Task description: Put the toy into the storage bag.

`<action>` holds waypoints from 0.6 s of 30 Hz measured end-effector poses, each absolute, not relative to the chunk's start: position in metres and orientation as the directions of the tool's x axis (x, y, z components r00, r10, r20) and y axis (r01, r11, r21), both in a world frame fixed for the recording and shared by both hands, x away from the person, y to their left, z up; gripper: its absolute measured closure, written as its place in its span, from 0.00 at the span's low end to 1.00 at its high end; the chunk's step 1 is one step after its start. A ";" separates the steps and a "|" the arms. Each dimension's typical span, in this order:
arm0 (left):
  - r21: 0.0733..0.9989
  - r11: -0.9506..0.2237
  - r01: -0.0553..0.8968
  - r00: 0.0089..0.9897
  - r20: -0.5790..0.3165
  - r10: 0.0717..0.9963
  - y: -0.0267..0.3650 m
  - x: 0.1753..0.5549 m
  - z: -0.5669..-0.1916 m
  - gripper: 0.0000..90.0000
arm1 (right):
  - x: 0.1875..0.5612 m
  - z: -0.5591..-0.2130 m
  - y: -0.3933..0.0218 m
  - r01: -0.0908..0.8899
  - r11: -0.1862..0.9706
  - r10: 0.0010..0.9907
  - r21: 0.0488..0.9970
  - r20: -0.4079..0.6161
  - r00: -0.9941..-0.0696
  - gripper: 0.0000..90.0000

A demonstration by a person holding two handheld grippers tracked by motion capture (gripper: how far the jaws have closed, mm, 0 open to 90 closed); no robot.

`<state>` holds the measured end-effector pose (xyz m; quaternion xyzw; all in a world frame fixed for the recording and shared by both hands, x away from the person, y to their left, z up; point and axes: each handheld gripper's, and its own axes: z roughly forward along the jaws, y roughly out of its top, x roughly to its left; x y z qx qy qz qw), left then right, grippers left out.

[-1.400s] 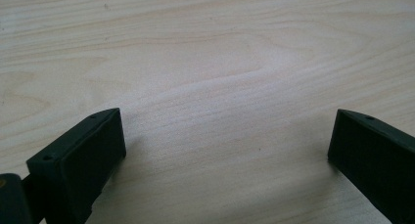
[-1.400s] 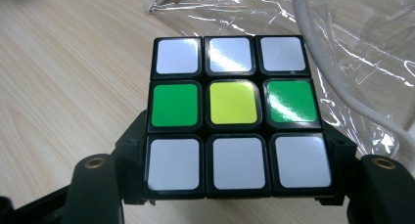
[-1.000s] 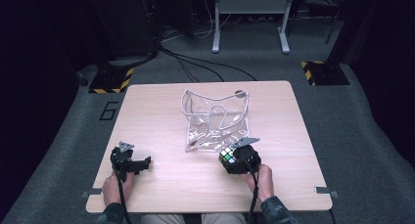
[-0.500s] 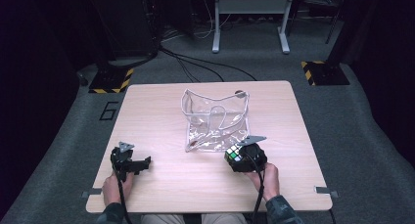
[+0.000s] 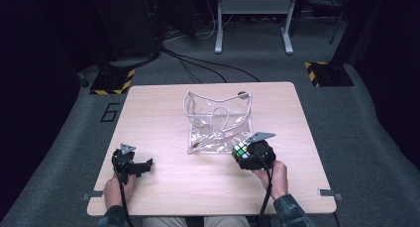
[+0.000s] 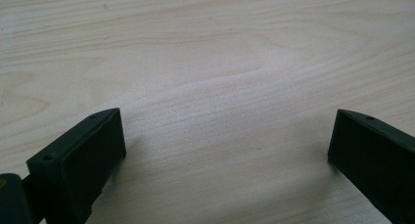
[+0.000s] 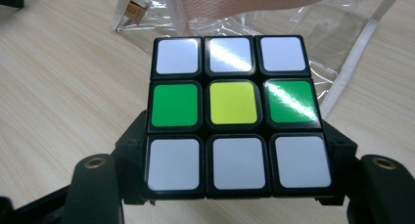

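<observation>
Nearest, at the near edge of the wooden surface, both hands come in. The left gripper rests low at the near left, jaws spread wide w/ nothing but bare wood between them in the left gripper view, well apart from everything else.

Near right, the right gripper holds a Rubik's cube, clamped by two opposite side faces; in the right gripper view the face toward the camera shows white top and bottom rows w/ a green-yellow-green middle row. The cube looks lifted clear of the wood, though I can't be sure of the gap from above.

Just beyond it, touching or almost, sits a clear plastic zip pouch w/ white piping, mid-surface, mouth prob. facing up/far. Farther off: grey carpet, cables, a metal stand's legs.

Handling: the cube is stiff, light, not fragile, but its stickered faces are glossy, so somewhat slippery; its layers can also twist if squeezed off-centre. Best hold is flat on opposite faces, pads centred on the middle row, as now. The pouch is floppy and thin; it'll slide and collapse when pushed, so the free gripper should pinch its piped rim to hold the mouth open.
</observation>
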<state>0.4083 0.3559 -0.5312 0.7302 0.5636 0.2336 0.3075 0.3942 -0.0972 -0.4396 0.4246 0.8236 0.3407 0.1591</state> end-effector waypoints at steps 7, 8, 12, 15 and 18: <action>0.712 -0.177 0.680 0.256 -0.005 0.967 0.356 0.408 -0.531 0.00 | 0.396 -0.432 -0.100 0.582 0.392 0.816 0.713 0.023 -0.577 0.37; 0.712 -0.176 0.680 0.256 -0.005 0.967 0.356 0.408 -0.531 0.00 | 0.396 -0.431 -0.100 0.586 0.387 0.819 0.712 0.026 -0.573 0.37; 0.712 -0.176 0.680 0.255 -0.005 0.967 0.356 0.408 -0.531 0.00 | 0.397 -0.427 -0.103 0.582 0.390 0.819 0.714 0.019 -0.573 0.37; 0.712 -0.177 0.680 0.256 -0.005 0.967 0.356 0.408 -0.531 0.00 | 0.398 -0.423 -0.105 0.583 0.387 0.822 0.714 0.019 -0.569 0.37; 0.711 -0.177 0.680 0.256 -0.004 0.967 0.356 0.408 -0.531 0.00 | 0.400 -0.419 -0.107 0.579 0.387 0.823 0.718 0.014 -0.567 0.37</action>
